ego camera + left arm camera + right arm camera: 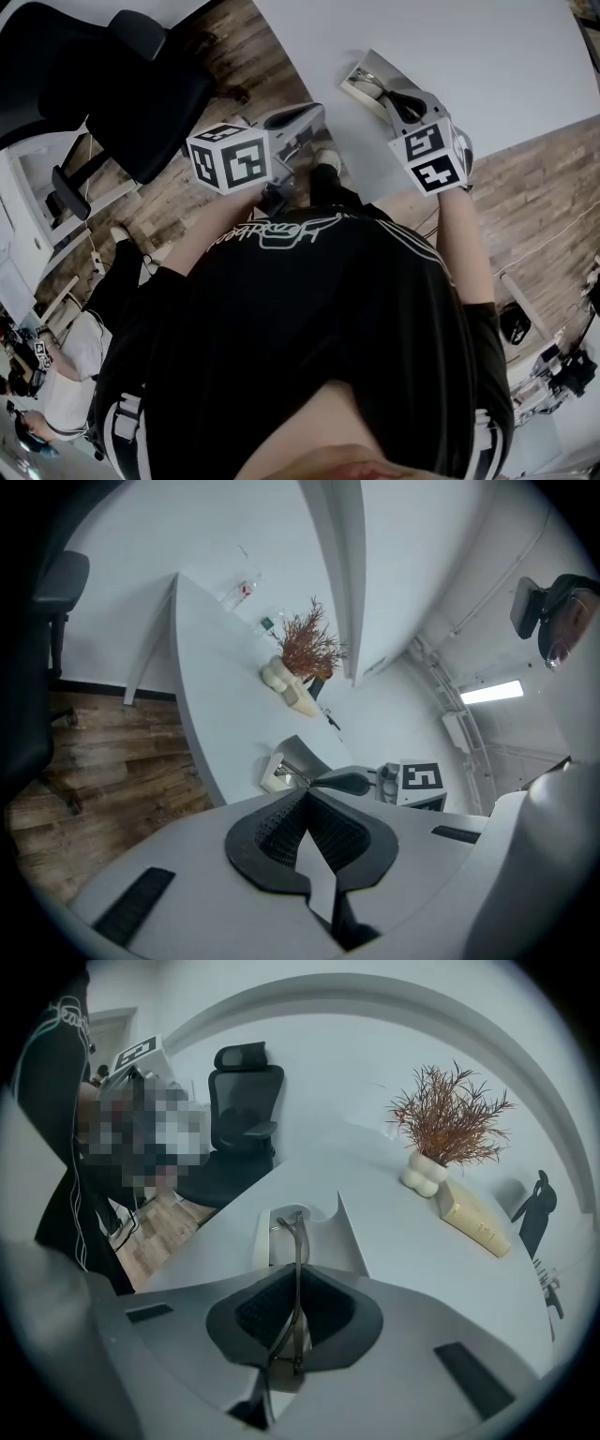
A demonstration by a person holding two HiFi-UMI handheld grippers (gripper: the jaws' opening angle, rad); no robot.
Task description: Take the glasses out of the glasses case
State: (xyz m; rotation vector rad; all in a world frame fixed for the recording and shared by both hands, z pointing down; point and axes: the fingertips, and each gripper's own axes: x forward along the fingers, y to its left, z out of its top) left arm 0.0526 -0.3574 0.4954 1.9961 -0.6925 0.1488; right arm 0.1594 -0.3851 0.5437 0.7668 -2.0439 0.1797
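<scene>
An open pale glasses case (364,73) lies near the white table's edge, its lid raised. In the right gripper view, thin metal-framed glasses (298,1241) run from the case (264,1239) back between the jaws. My right gripper (298,1277) is shut on them just above the case, and in the head view it (392,96) hovers at the case. My left gripper (298,120) is held off the table's edge, left of the case. Its jaws (307,794) are shut with nothing between them. The left gripper view also shows the case (281,766) and the right gripper (349,782).
A dried plant in a white vase (427,1171) and a cream box (473,1215) stand further along the table (394,1241). A black office chair (141,94) stands on the wood floor to the left. Other people sit at the lower left (56,375).
</scene>
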